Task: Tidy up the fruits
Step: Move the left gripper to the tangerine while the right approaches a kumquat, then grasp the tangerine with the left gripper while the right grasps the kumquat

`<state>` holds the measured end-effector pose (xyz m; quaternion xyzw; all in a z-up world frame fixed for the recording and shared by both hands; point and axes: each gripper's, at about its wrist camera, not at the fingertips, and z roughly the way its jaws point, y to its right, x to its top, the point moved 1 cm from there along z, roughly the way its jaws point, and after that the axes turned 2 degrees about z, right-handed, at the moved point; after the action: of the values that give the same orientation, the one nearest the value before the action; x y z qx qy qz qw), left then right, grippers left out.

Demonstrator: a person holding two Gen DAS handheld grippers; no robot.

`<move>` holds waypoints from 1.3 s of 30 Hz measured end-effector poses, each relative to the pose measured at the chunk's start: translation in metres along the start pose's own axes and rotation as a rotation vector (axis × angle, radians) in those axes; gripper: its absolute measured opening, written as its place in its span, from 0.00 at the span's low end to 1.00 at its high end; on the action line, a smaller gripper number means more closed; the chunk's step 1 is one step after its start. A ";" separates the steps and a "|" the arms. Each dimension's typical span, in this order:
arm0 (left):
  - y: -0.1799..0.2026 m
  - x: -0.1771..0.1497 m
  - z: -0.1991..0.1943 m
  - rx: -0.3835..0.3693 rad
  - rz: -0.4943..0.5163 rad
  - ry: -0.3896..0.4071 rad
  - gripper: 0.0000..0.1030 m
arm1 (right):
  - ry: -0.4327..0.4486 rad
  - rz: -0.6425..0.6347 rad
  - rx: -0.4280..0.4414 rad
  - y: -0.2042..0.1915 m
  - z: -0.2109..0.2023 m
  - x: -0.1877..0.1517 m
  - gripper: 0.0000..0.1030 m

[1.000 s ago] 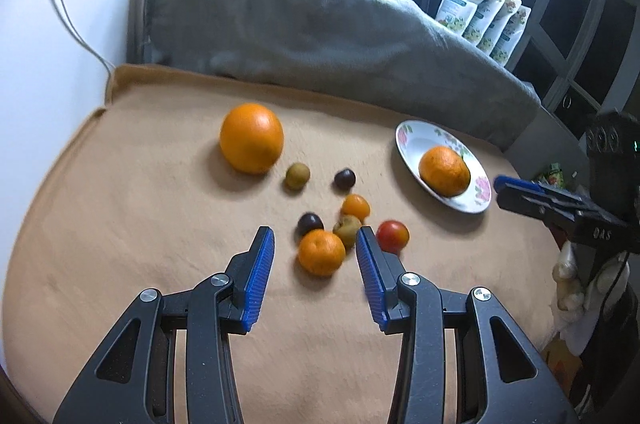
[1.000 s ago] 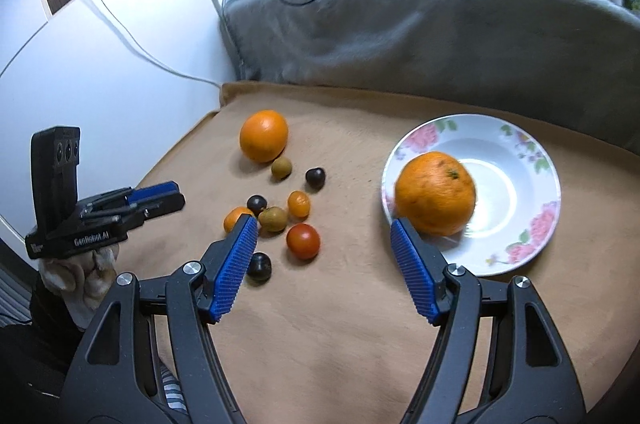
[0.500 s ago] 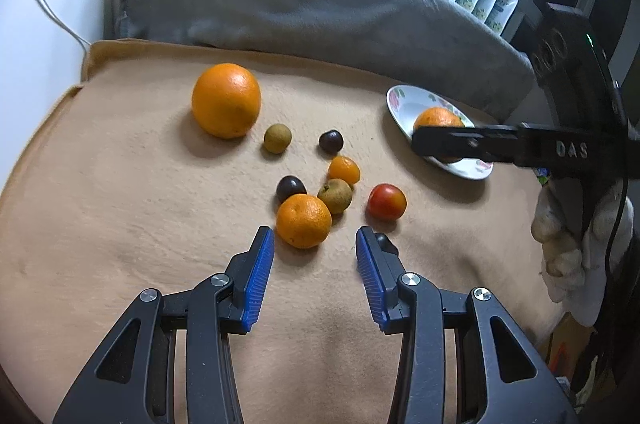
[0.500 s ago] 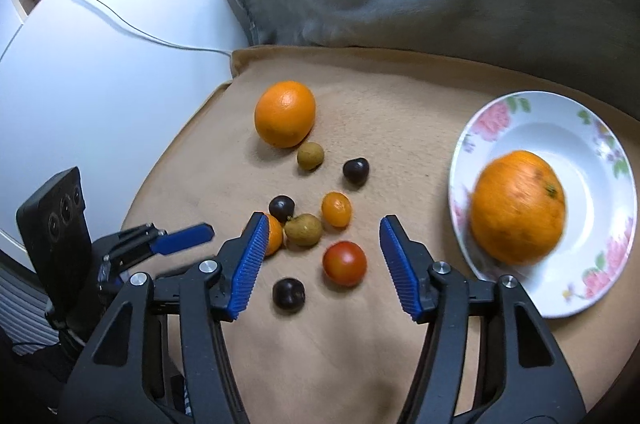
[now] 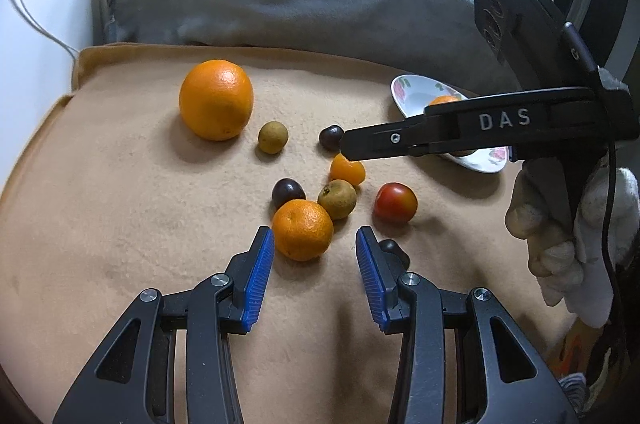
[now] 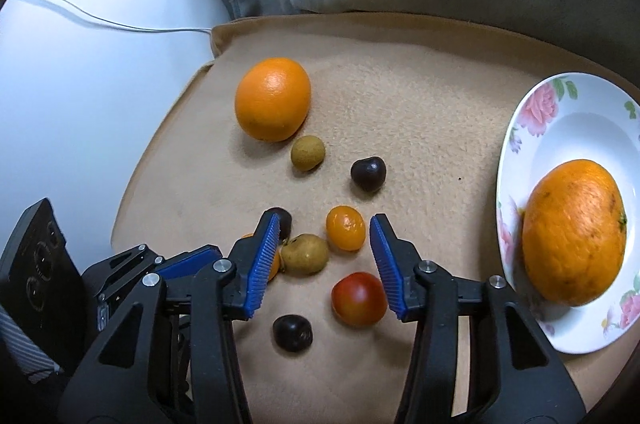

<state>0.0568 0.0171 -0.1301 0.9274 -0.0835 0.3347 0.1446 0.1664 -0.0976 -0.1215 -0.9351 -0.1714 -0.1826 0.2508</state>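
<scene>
Blue-ribbed pads of the right gripper are closing with nothing pressed between them yet; a small kumquat sits just ahead in the gap, on the tan blanket, with a brownish longan toward the left pad and a cherry tomato below. Left gripper stands apart and empty, a mandarin just past its tips. Nearest the kumquat is the right gripper, and the floral plate with its orange lies off to its right.
</scene>
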 end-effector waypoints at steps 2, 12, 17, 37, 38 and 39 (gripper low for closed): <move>0.000 0.000 0.003 0.007 0.000 -0.005 0.40 | -0.008 0.007 -0.003 0.002 0.003 0.001 0.46; -0.001 0.002 0.014 0.010 0.000 -0.023 0.40 | -0.035 0.029 -0.004 0.009 0.020 0.004 0.42; 0.000 0.002 0.017 0.013 0.000 -0.033 0.40 | -0.048 0.031 -0.014 0.009 0.027 0.004 0.40; -0.008 0.002 0.028 0.004 -0.034 -0.043 0.34 | -0.062 0.037 -0.011 0.012 0.035 0.002 0.23; -0.008 0.002 0.028 0.003 -0.036 -0.042 0.34 | -0.059 0.039 -0.007 0.011 0.034 0.002 0.23; -0.009 0.002 0.027 0.003 -0.037 -0.042 0.34 | -0.056 0.042 -0.003 0.012 0.032 0.002 0.23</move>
<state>0.0767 0.0163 -0.1507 0.9358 -0.0688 0.3126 0.1478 0.1809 -0.0898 -0.1518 -0.9435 -0.1586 -0.1514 0.2484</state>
